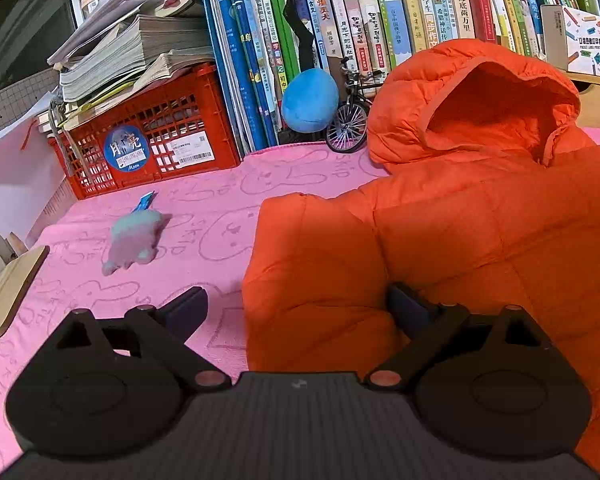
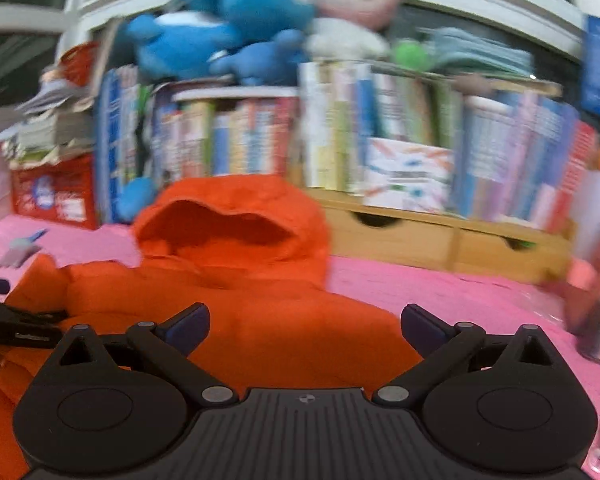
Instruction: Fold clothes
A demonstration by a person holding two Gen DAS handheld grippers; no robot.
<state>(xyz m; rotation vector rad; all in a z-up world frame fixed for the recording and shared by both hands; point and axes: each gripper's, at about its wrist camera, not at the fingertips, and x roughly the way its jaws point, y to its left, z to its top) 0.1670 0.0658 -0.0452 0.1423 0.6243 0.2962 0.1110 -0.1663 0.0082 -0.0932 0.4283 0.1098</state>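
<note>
**Both tongs spread wide over the orange jacket**

The left gripper [image 1: 298, 306] stands wide apart, holding nothing, its fingers straddling the folded sleeve edge of the orange hooded jacket [image 1: 480, 216]. The right gripper [image 2: 305, 322] is likewise wide and empty, the jacket's body between its fingers, hood [image 2: 236, 216] straight ahead. The jacket lies on the pink blanket [image 1: 204, 216].

Home setting, likely a child's study corner: desk under a pink towel [image 1: 100, 292], packed row of children's books [image 1: 380, 20], plush toys [image 2: 240, 28] on top, red crate [image 1: 156, 128] of papers.
</note>
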